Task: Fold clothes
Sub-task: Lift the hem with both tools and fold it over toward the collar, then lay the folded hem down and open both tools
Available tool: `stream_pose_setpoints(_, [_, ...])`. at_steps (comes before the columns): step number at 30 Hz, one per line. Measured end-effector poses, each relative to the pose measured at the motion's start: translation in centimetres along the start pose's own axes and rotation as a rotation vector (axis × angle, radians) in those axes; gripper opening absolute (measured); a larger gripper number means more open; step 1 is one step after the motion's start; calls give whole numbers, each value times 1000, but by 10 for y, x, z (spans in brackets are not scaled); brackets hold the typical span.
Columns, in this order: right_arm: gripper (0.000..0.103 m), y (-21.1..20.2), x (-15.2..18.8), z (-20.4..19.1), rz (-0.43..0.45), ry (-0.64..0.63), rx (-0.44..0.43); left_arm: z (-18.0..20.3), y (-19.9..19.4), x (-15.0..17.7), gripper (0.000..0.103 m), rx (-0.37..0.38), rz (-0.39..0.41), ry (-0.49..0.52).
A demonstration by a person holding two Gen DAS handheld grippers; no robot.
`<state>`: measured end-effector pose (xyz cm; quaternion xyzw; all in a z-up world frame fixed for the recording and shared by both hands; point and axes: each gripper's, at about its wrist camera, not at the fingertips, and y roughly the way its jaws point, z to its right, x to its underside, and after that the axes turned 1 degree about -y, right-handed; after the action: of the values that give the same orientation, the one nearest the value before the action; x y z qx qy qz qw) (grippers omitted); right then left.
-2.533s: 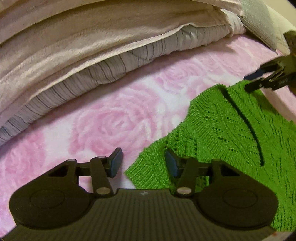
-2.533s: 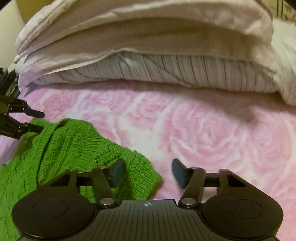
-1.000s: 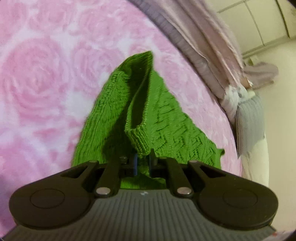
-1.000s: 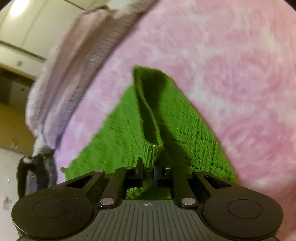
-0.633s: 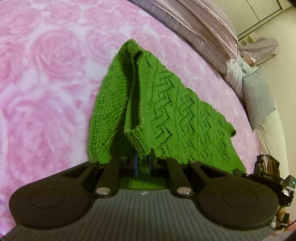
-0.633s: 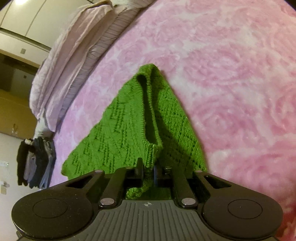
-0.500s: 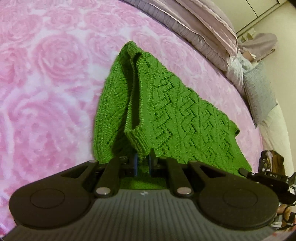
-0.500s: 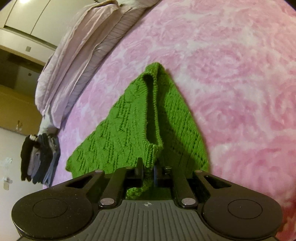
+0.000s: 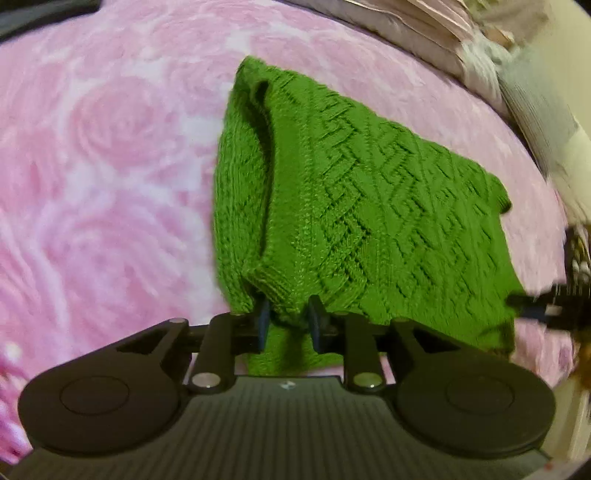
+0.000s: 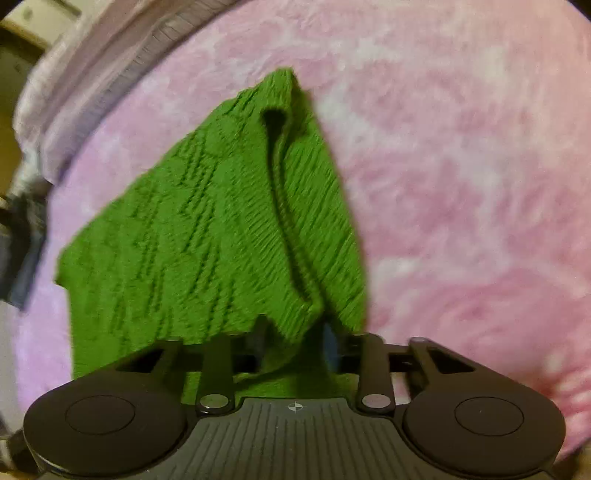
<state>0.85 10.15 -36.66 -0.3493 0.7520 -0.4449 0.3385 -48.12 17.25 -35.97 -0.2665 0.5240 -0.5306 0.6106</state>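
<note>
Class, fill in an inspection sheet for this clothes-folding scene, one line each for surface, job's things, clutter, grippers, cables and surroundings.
Surface: pink rose-patterned blanket, soft and plush.
Job's things: one green knitted sweater, partly lifted, its far end against the blanket.
Clutter: nothing seen on the blanket near the sweater.
Grippers: left hand-held gripper has its jaws partly apart with the sweater's ribbed edge between them; right hand-held gripper likewise has sweater fabric between its parted jaws, though motion blur hides the contact.
Cables: nothing seen.
Surroundings: stacked pale bedding along the far edge; grey cushion beside it; dark garments hanging at the side.
</note>
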Motion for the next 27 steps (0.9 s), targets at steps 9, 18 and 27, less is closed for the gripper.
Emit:
stream_pose_setpoints(9, [36,-22,-69,-46,372,-277,92,1,-14,-98,16,-29,254,151])
stream_pose_setpoints(18, [36,80,-101,-53,355,-422,150,-5,98,-127,17,-95,203,202])
stream_pose_setpoints(27, [36,50,-74,-56,355,-534,194,16,50,-101,16,-123,212,231])
